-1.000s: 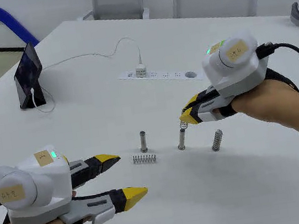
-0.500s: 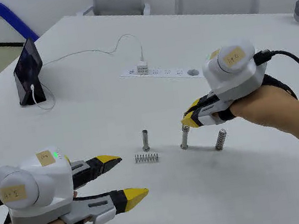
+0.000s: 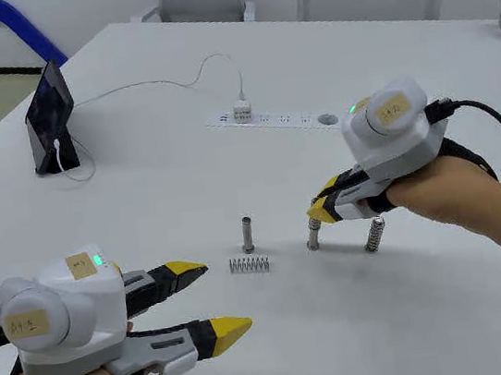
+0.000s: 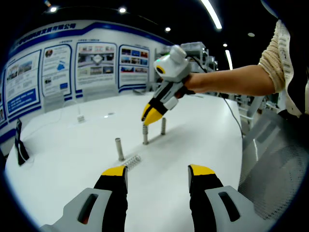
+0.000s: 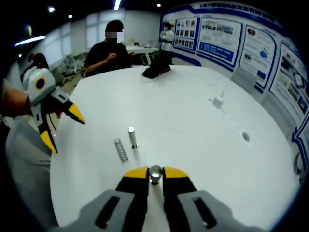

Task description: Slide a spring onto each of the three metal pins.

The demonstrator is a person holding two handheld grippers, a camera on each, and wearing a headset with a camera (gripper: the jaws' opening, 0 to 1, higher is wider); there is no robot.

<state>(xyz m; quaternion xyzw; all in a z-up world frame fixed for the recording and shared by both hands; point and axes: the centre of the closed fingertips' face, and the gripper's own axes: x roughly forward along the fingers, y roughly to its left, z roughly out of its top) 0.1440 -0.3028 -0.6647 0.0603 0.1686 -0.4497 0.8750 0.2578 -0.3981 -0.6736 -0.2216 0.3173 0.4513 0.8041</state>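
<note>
White surface (image 3: 141, 203) runs far back to a tablet (image 3: 47, 118) on a stand at the far left and a power strip (image 3: 269, 118) with a plug and cable.

Three pins stand upright in a row near the middle. The left pin (image 3: 247, 235) is bare. The middle pin (image 3: 313, 241) carries the middle spring (image 3: 315, 228). The right pin (image 3: 373, 237) wears the right spring (image 3: 375, 229). A third spring, the loose spring (image 3: 249, 264), lies flat just near of the left pin, apart from it.

The right tongs (image 3: 318, 213) are drawn in close on the middle spring at the top of its pin. The right gripper view shows the pin's round head between the yellow tips. The left tongs (image 3: 217, 295) are held wide apart above the near left of the surface, well apart from the pins and gripping nothing.

Two seated people (image 5: 108, 50) show past the far edge in the right gripper view, and wall posters (image 4: 96, 63) show in the left gripper view. The poster text and the handwritten paper tags on both grippers are too small to read.
</note>
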